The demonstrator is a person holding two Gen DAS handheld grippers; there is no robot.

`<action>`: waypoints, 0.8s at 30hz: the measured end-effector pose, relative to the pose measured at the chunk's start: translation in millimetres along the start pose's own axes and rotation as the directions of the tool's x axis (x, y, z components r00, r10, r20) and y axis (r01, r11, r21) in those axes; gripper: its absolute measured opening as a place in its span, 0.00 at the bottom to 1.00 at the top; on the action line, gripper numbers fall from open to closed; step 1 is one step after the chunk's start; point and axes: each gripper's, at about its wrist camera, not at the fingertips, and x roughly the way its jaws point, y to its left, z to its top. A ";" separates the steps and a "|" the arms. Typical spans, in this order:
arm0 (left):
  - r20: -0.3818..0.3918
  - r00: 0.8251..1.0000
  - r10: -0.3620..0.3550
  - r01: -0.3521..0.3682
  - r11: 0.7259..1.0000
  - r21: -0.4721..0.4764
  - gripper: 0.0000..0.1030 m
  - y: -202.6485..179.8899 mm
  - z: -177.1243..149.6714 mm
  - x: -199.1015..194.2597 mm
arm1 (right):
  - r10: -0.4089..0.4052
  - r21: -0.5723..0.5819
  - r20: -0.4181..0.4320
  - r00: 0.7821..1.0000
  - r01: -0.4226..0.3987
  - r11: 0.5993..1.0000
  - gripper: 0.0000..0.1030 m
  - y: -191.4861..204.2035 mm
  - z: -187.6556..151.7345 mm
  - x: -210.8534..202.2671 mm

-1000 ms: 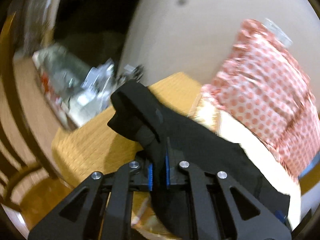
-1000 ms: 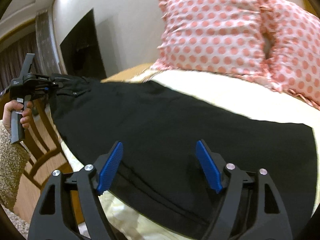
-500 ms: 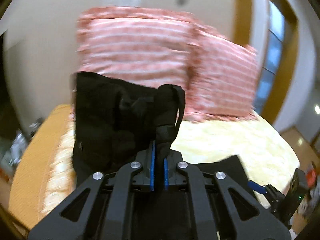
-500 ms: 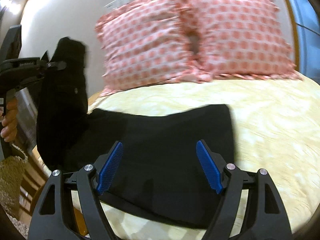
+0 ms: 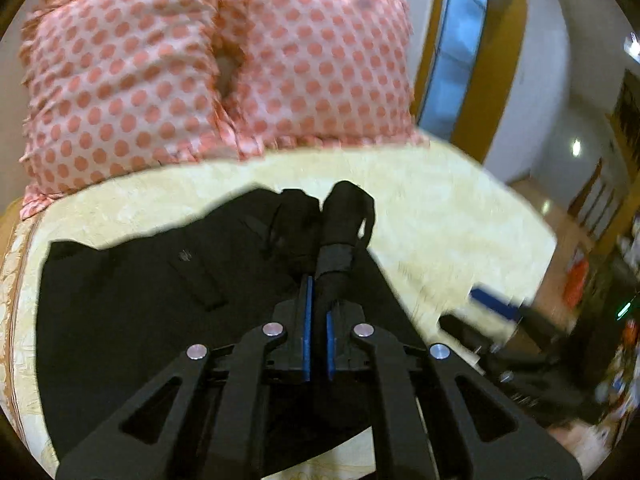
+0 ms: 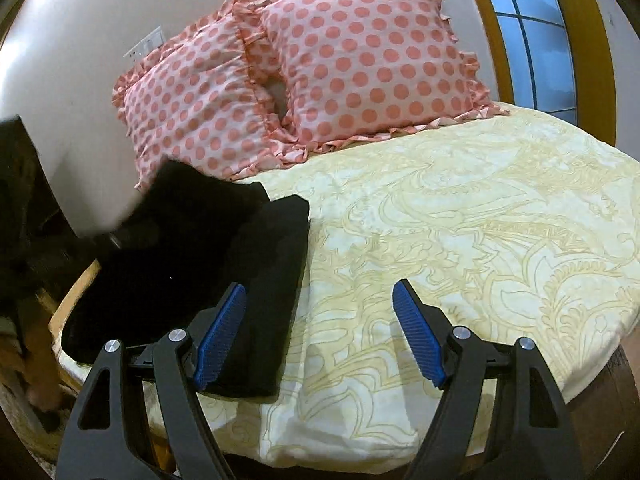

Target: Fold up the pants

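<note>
On the bed (image 6: 460,220) lies one pair of black pants (image 6: 192,264), with two pink spotted pillows (image 6: 320,64) behind. One left gripper (image 5: 318,304) pinches the pants' bunched cloth tight. One right gripper (image 6: 320,336) stands wide, holding nothing. No writing shows.

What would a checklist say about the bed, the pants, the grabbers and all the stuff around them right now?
Surface: bed with a cream patterned cover, mostly bare on the side away from the pants.
Job's things: black pants lie at the bed's edge, partly doubled over; one bunched end is lifted off the bed.
Clutter: two pink polka-dot pillows at the head of the bed, side by side, clear of the pants.
Grippers: left gripper shut on the bunched pants fabric; right gripper open, holding nothing, over the pants' edge and the cover.
Cables: nothing seen.
Surroundings: pale wall, wall plate, blue window in a wooden frame; blurred room beyond.
</note>
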 end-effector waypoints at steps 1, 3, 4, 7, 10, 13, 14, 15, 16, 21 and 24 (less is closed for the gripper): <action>0.029 1.000 -0.008 0.008 1.000 -0.007 0.05 -1.5 2.4 -8.9 | 0.004 0.000 0.003 1.000 -0.004 1.000 0.75 0.3 0.3 0.9; 0.040 0.999 -0.037 0.036 0.999 0.013 0.05 -11.7 1.9 -12.2 | 0.006 -0.005 -0.003 1.000 -0.006 1.000 0.75 1.5 -1.1 4.0; 0.026 0.999 -0.048 0.047 0.998 0.028 0.05 -19.0 -1.8 -8.3 | 0.005 -0.006 -0.006 1.000 -0.005 1.000 0.75 1.2 -3.4 3.5; -0.043 0.997 -0.067 0.071 0.994 0.087 0.05 -41.5 -22.8 10.2 | 0.000 -0.003 -0.011 1.000 0.000 1.000 0.75 0.6 -6.6 4.1; -0.064 0.995 -0.073 0.078 0.993 0.088 0.05 -48.0 -41.0 14.4 | -0.027 -0.018 0.002 1.000 0.027 0.999 0.75 -0.9 -5.4 -0.1; -0.077 0.995 -0.060 0.069 0.990 0.121 0.06 -52.1 -60.6 15.5 | -0.042 -0.021 0.015 0.999 0.043 0.999 0.75 -4.9 -0.6 -4.0; -0.078 0.996 -0.053 0.063 0.989 0.133 0.06 -52.0 -64.5 16.9 | -0.048 -0.018 0.023 0.999 0.048 0.999 0.75 -6.9 2.1 -6.1; -0.079 0.996 -0.049 0.060 0.988 0.143 0.07 -52.2 -68.4 17.3 | -0.051 -0.013 0.034 0.998 0.052 0.999 0.75 -9.4 6.8 -9.0; -0.072 0.996 -0.047 0.058 0.986 0.158 0.08 -51.7 -72.5 16.2 | -0.050 -0.010 0.041 0.998 0.051 0.999 0.75 -10.8 10.5 -10.9; -0.074 0.983 -0.166 0.176 0.968 0.178 0.65 -43.8 -78.3 -8.6 | 0.075 -0.007 0.044 0.996 -0.074 0.997 0.75 -5.9 39.4 -12.5; -0.016 0.989 -0.144 0.144 0.974 0.174 0.74 -27.2 -80.2 -39.1 | 0.164 -0.025 -0.023 0.986 -0.164 0.986 0.73 8.7 49.6 6.7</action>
